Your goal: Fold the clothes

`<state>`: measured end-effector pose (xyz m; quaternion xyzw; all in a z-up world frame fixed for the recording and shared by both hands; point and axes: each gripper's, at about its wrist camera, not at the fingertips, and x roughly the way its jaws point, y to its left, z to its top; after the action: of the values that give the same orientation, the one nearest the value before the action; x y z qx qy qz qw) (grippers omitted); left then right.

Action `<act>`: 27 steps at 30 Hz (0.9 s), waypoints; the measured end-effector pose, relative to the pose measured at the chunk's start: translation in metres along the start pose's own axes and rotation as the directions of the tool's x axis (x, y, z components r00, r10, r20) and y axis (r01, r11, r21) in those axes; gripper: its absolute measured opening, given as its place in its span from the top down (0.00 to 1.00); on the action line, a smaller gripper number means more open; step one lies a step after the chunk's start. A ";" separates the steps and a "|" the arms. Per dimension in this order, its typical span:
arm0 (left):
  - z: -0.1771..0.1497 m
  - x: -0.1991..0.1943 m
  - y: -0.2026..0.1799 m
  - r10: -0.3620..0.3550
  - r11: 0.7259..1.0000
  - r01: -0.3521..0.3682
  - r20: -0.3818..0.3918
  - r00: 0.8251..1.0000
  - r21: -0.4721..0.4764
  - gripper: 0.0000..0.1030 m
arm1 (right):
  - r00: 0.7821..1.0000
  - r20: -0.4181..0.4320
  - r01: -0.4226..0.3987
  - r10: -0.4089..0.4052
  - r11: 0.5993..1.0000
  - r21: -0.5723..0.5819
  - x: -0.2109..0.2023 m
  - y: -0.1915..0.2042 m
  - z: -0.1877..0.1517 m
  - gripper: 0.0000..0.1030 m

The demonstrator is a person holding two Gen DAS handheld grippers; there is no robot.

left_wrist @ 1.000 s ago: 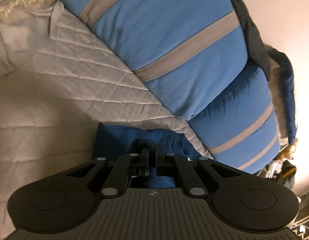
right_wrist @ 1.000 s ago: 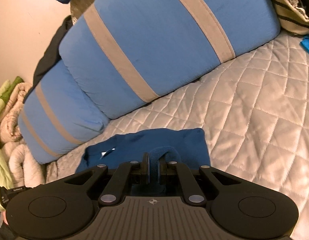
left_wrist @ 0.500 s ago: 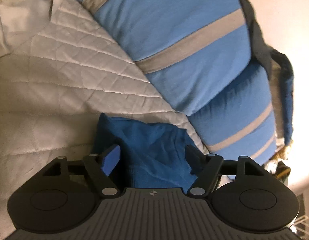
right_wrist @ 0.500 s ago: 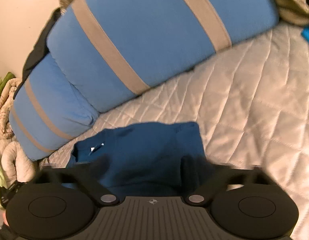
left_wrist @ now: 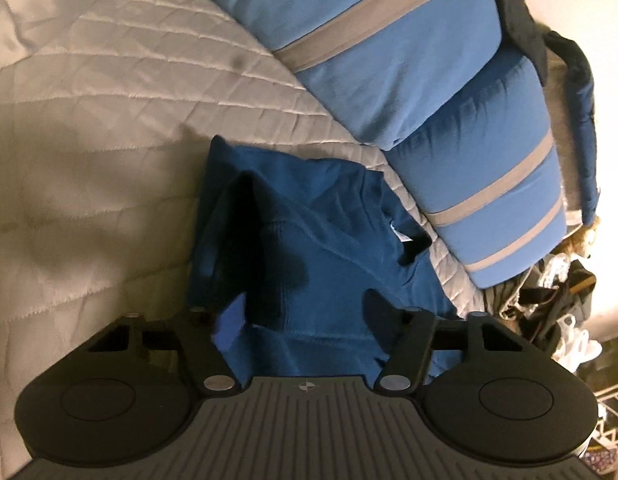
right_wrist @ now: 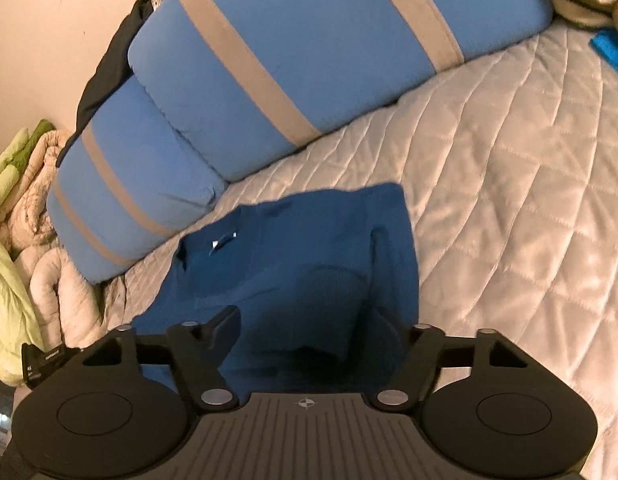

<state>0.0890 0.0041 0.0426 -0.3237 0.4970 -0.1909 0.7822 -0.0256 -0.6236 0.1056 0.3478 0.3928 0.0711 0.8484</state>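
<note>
1. Change: a second ago both grippers were clamped on bunched cloth of the blue garment (left_wrist: 321, 240). Both have since let go; the cloth has dropped onto the quilt (left_wrist: 109, 128).
2. Left gripper (left_wrist: 305, 316): jaws stand partly open after opening wide and closing back somewhat. Nothing is held; the pads do not press the cloth.
3. Right gripper (right_wrist: 305, 332): same finding, jaws standing wider, empty.
4. Judgement: one fold appears laid down and released; a further fold or smoothing probably remains.
5. Position: the garment lies folded on the quilt, just beside the striped pillows (right_wrist: 269, 60). Its near edge runs beneath and between each pair of jaws, its collar label towards the pillows.
</note>
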 end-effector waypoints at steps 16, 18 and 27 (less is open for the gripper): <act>0.031 -0.017 -0.019 -0.077 0.996 0.070 0.138 0.987 0.057 0.95 | 0.999 0.034 -0.040 0.037 0.996 0.077 0.025 -0.002 0.028 0.88; 0.041 -0.012 -0.020 -0.089 0.996 0.085 0.166 0.982 0.033 0.95 | 0.997 0.061 -0.051 0.045 0.994 0.101 0.028 -0.003 0.041 0.89; 0.069 0.007 -0.030 -0.023 0.997 0.050 0.395 0.918 -0.059 0.23 | 0.959 0.283 0.016 -0.024 0.999 0.029 0.063 0.020 0.084 0.23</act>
<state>0.1550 -0.0001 0.0791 -0.3910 0.3293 -0.1196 0.8511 0.0800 -0.6290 0.1175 0.3617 0.2717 0.0068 0.8918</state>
